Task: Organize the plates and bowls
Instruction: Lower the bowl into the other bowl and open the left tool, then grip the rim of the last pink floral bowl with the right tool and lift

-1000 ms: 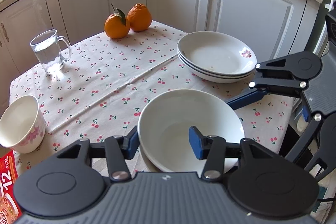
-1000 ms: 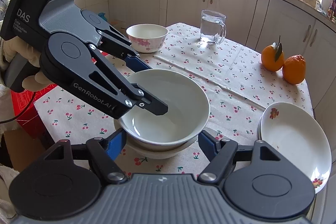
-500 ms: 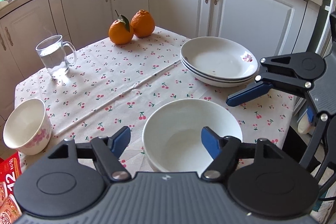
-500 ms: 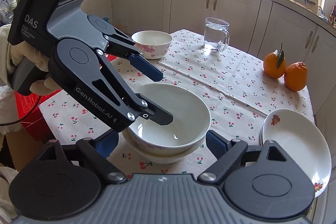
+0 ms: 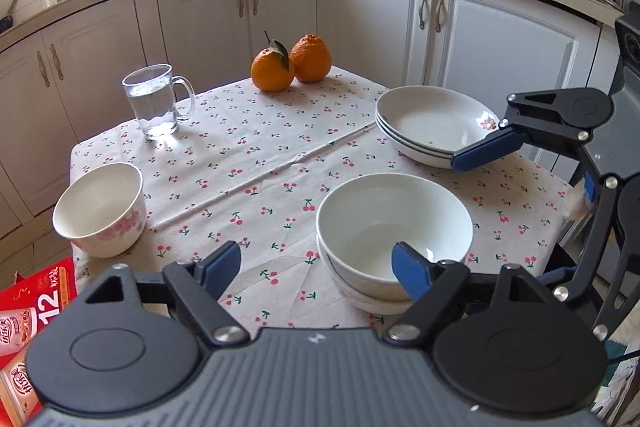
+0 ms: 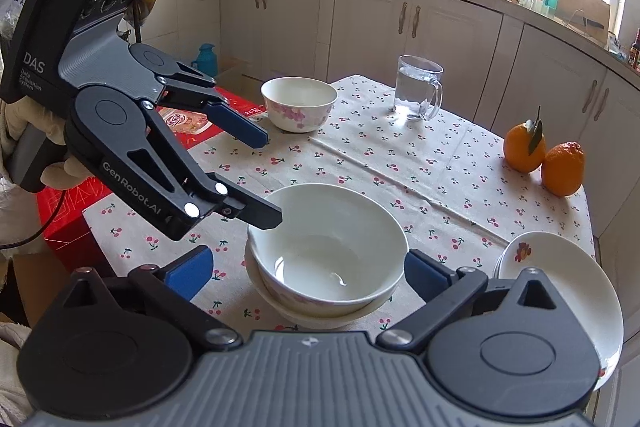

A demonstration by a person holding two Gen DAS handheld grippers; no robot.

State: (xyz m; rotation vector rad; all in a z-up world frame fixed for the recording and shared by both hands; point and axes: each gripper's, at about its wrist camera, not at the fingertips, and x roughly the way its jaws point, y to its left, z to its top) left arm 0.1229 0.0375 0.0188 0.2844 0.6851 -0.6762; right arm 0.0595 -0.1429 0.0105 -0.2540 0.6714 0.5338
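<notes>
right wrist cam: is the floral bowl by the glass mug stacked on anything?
No, the floral bowl sits alone on the tablecloth, left of the glass mug, apart from the nested bowls.

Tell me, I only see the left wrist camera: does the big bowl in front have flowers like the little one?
Observer: Yes. The right wrist view shows pink flowers low on the outside of the top bowl.
Operator: Who's holding my gripper?
Observer: A hand in a pale glove grips the handle of the left gripper.
Operator: Anything hiding behind it?
Observer: A blue flask stands low behind it.
</notes>
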